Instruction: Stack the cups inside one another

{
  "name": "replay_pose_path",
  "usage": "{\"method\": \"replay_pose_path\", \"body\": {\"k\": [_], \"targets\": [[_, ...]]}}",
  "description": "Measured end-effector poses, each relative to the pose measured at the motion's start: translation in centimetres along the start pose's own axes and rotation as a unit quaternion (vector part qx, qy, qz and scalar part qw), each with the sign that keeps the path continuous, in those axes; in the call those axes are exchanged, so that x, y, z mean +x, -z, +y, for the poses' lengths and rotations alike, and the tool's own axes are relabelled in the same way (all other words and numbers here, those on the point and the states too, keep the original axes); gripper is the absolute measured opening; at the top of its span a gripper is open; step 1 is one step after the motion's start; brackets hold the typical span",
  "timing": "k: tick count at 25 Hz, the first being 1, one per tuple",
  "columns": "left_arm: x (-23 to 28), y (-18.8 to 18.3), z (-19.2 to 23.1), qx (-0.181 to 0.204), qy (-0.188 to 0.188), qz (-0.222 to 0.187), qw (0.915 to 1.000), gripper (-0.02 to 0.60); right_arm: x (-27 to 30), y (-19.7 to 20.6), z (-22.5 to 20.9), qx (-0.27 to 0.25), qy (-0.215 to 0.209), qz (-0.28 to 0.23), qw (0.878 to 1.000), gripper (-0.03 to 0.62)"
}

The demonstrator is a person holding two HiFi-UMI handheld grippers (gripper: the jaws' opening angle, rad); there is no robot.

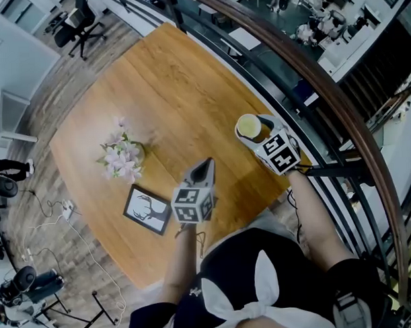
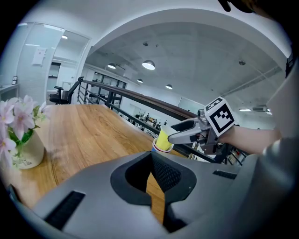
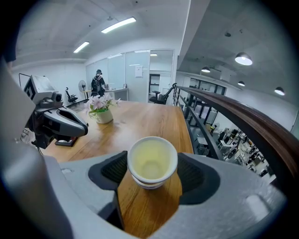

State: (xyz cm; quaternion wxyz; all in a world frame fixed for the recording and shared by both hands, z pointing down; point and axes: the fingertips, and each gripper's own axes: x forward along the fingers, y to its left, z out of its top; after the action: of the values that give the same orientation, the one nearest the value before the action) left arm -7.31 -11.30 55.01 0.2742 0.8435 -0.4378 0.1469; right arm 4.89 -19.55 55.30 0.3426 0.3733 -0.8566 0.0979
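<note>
Nesting: your wide-spread right claw (image 3: pixel 153 170) clamps yellow cup (image 3: pixel 152 158), desk's (image 1: pixel 169 94) 3 o'clock; left claw (image 2: pixel 156 186) closed, empty; next, seat it squarely.

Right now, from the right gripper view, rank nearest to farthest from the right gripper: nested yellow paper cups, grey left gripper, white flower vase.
1. Nested yellow paper cups: centre, between its jaws.
2. Grey left gripper: at left.
3. White flower vase: farther back, left of centre.

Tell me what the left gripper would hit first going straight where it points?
Most likely the bare wooden table: the left gripper tilts downward at it, with the stacked cups slightly off to the right. Depth is hard to judge.
</note>
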Motion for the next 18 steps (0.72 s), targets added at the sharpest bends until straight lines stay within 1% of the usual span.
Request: {"method": "replay_pose_path", "body": {"k": [6, 9, 18], "targets": [[0.1, 0.2, 0.2, -0.003, 0.002, 0.005, 1.0000, 0.009, 0.6, 0.6, 0.2, 0.004, -0.003, 0.007, 1.000, 0.334], [0.1, 0.1, 0.3, -0.004, 0.002, 0.003, 1.0000, 0.009, 0.7, 0.8, 0.3, 0.004, -0.005, 0.013, 1.000, 0.348], [-0.4, -0.4, 0.2, -0.004, 0.003, -0.003, 1.0000, 0.009, -0.4, -0.1, 0.1, -0.002, 0.005, 0.001, 1.000, 0.346]]}}
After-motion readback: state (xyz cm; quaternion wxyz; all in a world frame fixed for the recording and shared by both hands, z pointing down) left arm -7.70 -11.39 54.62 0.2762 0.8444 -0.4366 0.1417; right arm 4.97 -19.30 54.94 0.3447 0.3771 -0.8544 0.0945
